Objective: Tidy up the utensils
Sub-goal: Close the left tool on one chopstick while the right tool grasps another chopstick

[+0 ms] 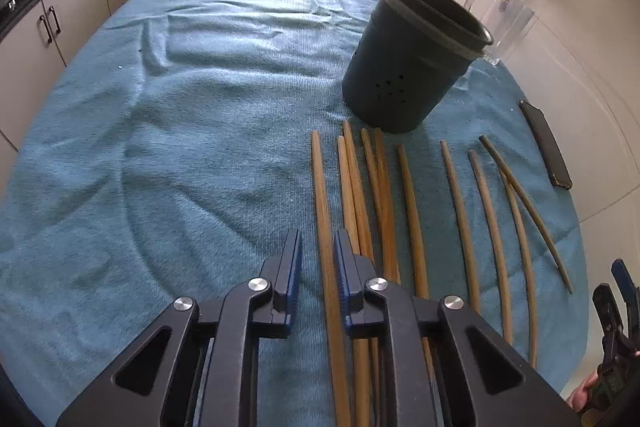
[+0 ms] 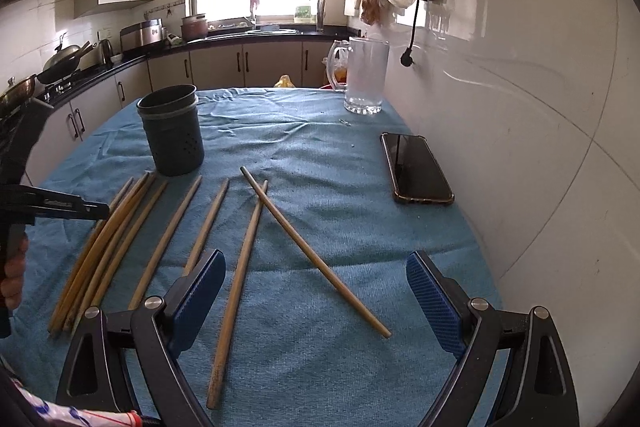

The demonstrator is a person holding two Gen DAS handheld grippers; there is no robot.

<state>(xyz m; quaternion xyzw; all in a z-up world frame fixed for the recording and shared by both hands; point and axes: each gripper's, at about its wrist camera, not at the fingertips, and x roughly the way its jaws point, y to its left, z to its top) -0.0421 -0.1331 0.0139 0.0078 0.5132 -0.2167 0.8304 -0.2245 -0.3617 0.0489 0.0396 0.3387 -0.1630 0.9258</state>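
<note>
Nine bamboo chopsticks [image 1: 412,219] lie in a row on our blue towel [image 1: 180,147], and the leftmost chopstick [image 1: 326,239] runs straight between the narrowed fingers of our left gripper [image 1: 318,251]; whether the pads press it, we cannot tell. Beyond those fingertips, to the right, stands the dark holder [image 1: 404,67]. Our right gripper [image 2: 316,267] hangs spread wide, two crossed chopsticks [image 2: 256,231] between its fingers, untouched.

chopsticks [image 2: 236,291]: matt bare wood | holder [image 2: 173,131]: dull dark plastic | bench cloth [image 1: 180,131]: rough blue terry | phone [image 2: 416,167]: glossy glass | mug [image 2: 366,79]: frosted clear glass
</note>
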